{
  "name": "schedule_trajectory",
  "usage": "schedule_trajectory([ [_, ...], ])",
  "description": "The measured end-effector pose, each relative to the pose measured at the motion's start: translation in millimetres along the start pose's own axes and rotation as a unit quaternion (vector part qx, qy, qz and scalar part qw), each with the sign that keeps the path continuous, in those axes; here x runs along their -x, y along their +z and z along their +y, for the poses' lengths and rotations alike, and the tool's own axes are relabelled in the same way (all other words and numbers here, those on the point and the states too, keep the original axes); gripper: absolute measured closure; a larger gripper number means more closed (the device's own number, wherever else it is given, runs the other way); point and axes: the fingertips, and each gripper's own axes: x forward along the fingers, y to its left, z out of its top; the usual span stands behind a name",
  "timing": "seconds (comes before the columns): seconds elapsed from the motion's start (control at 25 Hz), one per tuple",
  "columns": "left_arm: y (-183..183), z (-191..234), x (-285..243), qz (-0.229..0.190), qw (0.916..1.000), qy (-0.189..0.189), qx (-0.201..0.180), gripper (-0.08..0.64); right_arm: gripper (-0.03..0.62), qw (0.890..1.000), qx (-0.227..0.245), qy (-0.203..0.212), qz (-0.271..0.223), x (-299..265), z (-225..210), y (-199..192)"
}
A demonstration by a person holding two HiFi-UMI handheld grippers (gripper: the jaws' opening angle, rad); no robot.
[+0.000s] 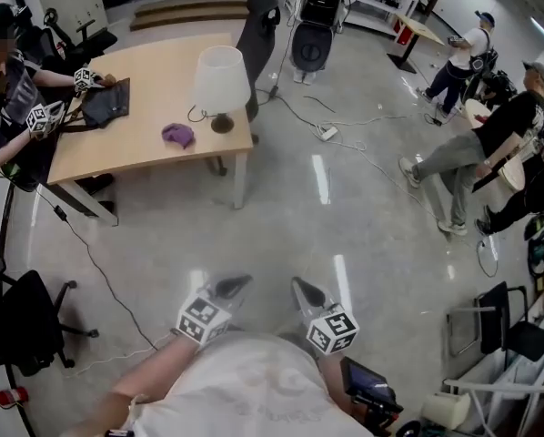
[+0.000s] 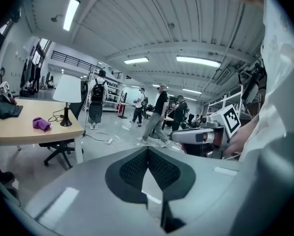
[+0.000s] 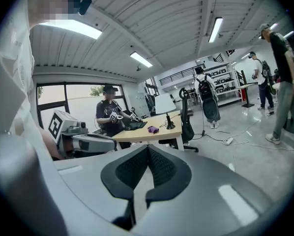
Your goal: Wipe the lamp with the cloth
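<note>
1. The left hand-held gripper and the right hand-held gripper are both closed on nothing. They are held close to the person's body, well apart from the surface.
2. The lamp stands near the surface's closer corner, and the purple cloth lies just beside its base.
3. The cloth looks soft, light and limp. Pinching a raised fold at the top of the heap should lift it.
4. The lamp looks light and top-heavy, with a thin stem and a shade that probably dents easily. It is best steadied at the stem or base and wiped gently.
5. The lamp's long axis is upright, with the shade on top. The crumpled cloth shows no clear direction.
</note>
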Motion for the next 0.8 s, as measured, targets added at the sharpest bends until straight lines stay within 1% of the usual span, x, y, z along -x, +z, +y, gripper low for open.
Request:
schedule_trajectory([
  [0.08, -2, 5, 7, -0.002, 1.0000, -0.002, 0.009, 0.558, 0.580, 1.000, -0.002, -0.003, 0.004, -4, 5, -2],
  [0.2, -2, 17, 18, -0.003, 0.9999, 0.001, 0.010, 0.558, 0.580, 1.000, -0.001, -0.001, 0.012, -17, 15, -5],
  [0.32, -9, 33, 30, -0.001, 0.9997, 0.011, 0.023, 0.558, 0.580, 1.000, 0.008, 0.018, 0.015, -31, 32, -10],
  [0.44, -12, 47, 38, 0.000, 0.9991, 0.023, 0.035, 0.558, 0.580, 0.999, 0.025, 0.038, 0.014, -44, 47, -5],
  [0.52, -11, 54, 40, 0.002, 0.9990, 0.029, 0.033, 0.558, 0.580, 0.999, 0.027, 0.045, 0.016, -53, 48, -3],
  [0.64, -2, 61, 42, -0.007, 0.9988, 0.037, 0.030, 0.558, 0.580, 0.998, 0.020, 0.051, 0.021, -64, 43, -4],
  [0.8, 0, 81, 44, -0.009, 0.9972, 0.063, 0.040, 0.558, 0.580, 0.997, 0.020, 0.070, 0.029, -86, 40, -3],
])
